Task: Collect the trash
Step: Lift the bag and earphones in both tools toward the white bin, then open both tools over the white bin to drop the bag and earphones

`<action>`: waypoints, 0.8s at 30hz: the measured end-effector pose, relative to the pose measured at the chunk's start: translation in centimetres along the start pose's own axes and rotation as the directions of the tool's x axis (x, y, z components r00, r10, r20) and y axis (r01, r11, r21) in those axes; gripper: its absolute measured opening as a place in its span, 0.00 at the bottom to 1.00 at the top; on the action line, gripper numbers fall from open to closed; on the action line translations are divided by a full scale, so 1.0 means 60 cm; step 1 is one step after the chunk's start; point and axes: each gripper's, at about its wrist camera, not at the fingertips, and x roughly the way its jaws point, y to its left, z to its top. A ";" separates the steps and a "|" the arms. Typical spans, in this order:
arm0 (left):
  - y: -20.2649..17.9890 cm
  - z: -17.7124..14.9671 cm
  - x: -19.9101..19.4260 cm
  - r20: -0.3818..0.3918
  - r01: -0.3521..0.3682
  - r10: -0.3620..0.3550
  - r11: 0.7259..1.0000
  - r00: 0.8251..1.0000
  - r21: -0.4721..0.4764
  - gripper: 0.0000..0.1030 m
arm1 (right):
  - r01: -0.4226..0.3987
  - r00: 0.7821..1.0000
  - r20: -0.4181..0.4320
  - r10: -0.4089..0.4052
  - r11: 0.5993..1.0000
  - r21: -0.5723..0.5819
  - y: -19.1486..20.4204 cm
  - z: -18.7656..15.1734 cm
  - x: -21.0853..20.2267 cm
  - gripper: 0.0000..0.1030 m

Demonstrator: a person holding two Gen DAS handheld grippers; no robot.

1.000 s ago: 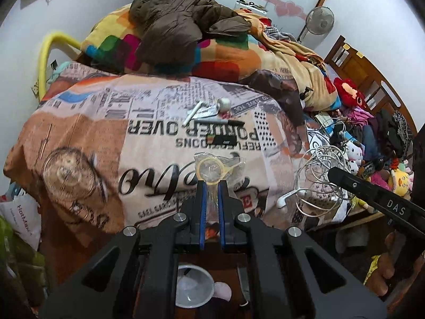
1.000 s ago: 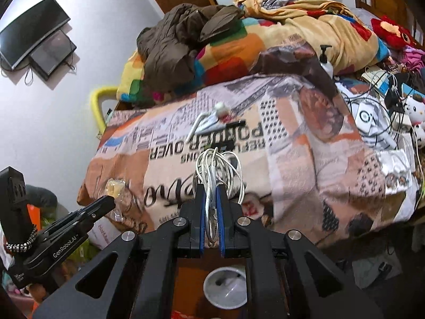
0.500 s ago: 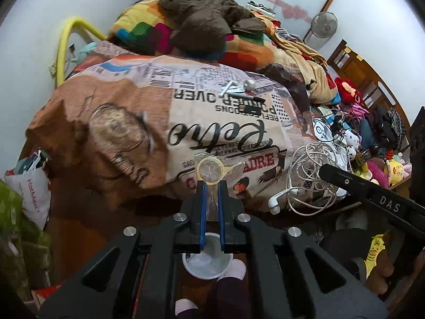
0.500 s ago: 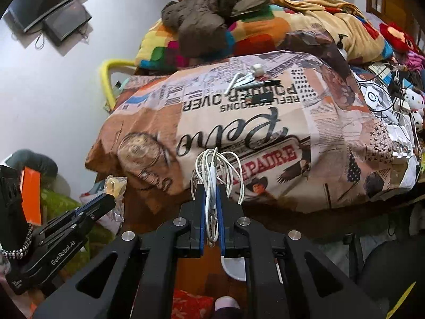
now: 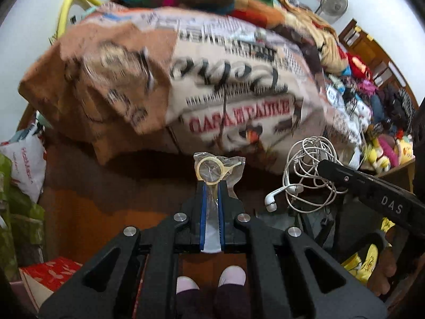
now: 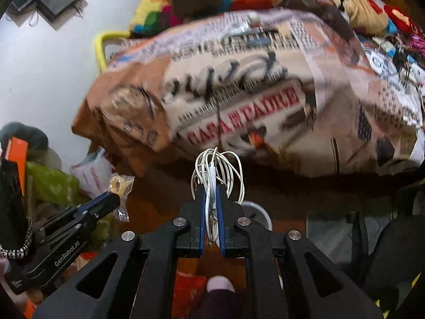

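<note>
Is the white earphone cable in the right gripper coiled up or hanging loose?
Coiled. The earphone cable sits in bundled loops pinched in the right gripper; one earbud dangles below the bundle in the left wrist view.

Cluttered bedroom, white walls.
Bed (image 5: 225, 85) under newsprint-pattern bedspread ahead of the fingers; standing fan (image 5: 333, 3) far right; brown floor (image 5: 87, 212) below.

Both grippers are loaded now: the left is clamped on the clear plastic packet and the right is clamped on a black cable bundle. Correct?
Not quite. The right gripper is clamped on a white earphone cable bundle, as the right wrist view shows. The left gripper does hold the clear plastic packet.
</note>
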 end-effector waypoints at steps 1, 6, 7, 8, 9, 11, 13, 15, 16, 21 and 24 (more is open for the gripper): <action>-0.002 -0.008 0.011 -0.011 -0.001 0.001 1.000 1.000 -0.002 0.06 | 0.000 1.000 -0.013 0.000 1.000 0.003 -0.012 -0.010 0.010 0.07; -0.009 -0.049 0.086 -0.079 -0.001 -0.001 0.999 0.997 -0.037 0.06 | 0.006 0.997 -0.080 -0.004 1.000 0.024 -0.059 -0.053 0.066 0.07; -0.011 -0.056 0.103 -0.094 -0.004 0.000 0.999 0.996 -0.041 0.06 | 0.008 0.996 -0.087 -0.005 1.000 0.024 -0.066 -0.059 0.075 0.07; -0.012 -0.061 0.115 -0.104 -0.008 0.003 0.999 0.995 -0.041 0.06 | 0.008 0.995 -0.099 -0.005 1.000 0.024 -0.076 -0.065 0.088 0.07; -0.012 -0.067 0.128 -0.113 -0.013 0.008 0.999 0.994 -0.039 0.06 | 0.008 0.994 -0.106 -0.005 1.000 0.025 -0.081 -0.070 0.099 0.07; -0.013 -0.080 0.161 -0.139 -0.019 0.014 0.999 0.990 -0.039 0.06 | 0.006 0.992 -0.124 -0.003 1.000 0.029 -0.095 -0.079 0.125 0.07; -0.011 -0.092 0.189 -0.157 -0.022 0.015 0.999 0.987 -0.045 0.06 | 0.007 0.990 -0.140 -0.003 1.000 0.028 -0.105 -0.086 0.150 0.07; -0.010 -0.103 0.213 -0.172 -0.028 0.019 0.998 0.985 -0.049 0.06 | 0.009 0.986 -0.167 -0.004 1.000 0.027 -0.116 -0.096 0.180 0.07; -0.009 -0.111 0.228 -0.180 -0.026 0.017 0.998 0.984 -0.050 0.06 | 0.006 0.984 -0.177 -0.001 1.000 0.029 -0.120 -0.101 0.190 0.07; -0.003 -0.149 0.295 -0.216 -0.037 0.028 0.999 0.976 -0.038 0.06 | -0.010 0.970 -0.241 0.017 0.999 0.033 -0.143 -0.133 0.254 0.07; 0.007 -0.167 0.328 -0.237 -0.043 0.032 0.998 0.971 -0.043 0.06 | -0.023 0.958 -0.285 0.030 0.999 0.029 -0.151 -0.149 0.298 0.07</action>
